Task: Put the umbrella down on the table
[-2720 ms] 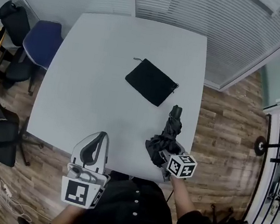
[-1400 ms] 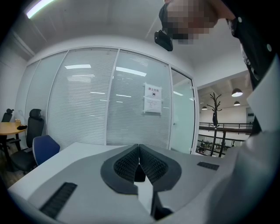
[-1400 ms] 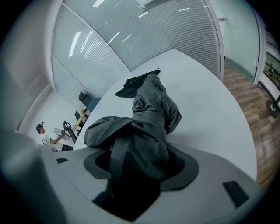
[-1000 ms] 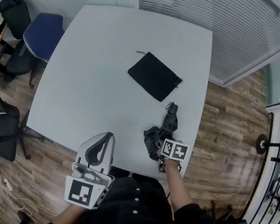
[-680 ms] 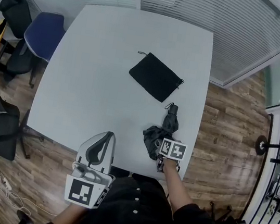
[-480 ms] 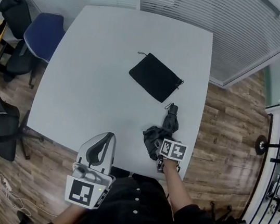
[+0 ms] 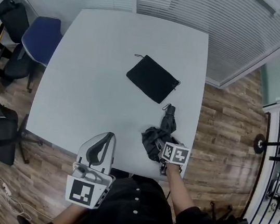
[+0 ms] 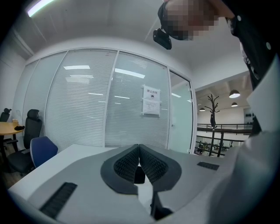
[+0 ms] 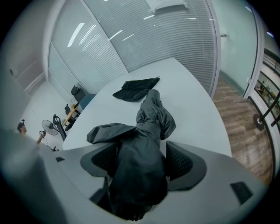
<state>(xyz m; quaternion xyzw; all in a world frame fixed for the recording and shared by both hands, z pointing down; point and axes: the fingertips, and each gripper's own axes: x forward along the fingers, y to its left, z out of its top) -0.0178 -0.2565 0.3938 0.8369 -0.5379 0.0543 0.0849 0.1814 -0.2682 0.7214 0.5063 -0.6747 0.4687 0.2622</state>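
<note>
A folded black umbrella (image 7: 160,132) lies on the white table (image 7: 92,80) near its front right corner, with loose fabric bunched at the near end. My right gripper (image 7: 163,149) is over that near end. In the right gripper view the umbrella (image 9: 151,118) runs between the jaws of the right gripper (image 9: 142,154), which are opening. The right pad stands clear of the fabric and the left pad is beside it. My left gripper (image 7: 102,137) hovers at the table's front edge, and in its own view the left gripper (image 8: 139,152) is shut on nothing.
A flat black pouch (image 7: 152,79) lies mid-table beyond the umbrella, and the pouch (image 9: 135,89) also shows in the right gripper view. The table's right edge (image 7: 198,118) runs close beside the umbrella, over wooden floor. A blue chair (image 7: 40,40) and black chairs stand at the left.
Since the earliest frame the right gripper has come down and slightly left with the umbrella, which now lies on the table. Over the last second neither gripper has visibly shifted.
</note>
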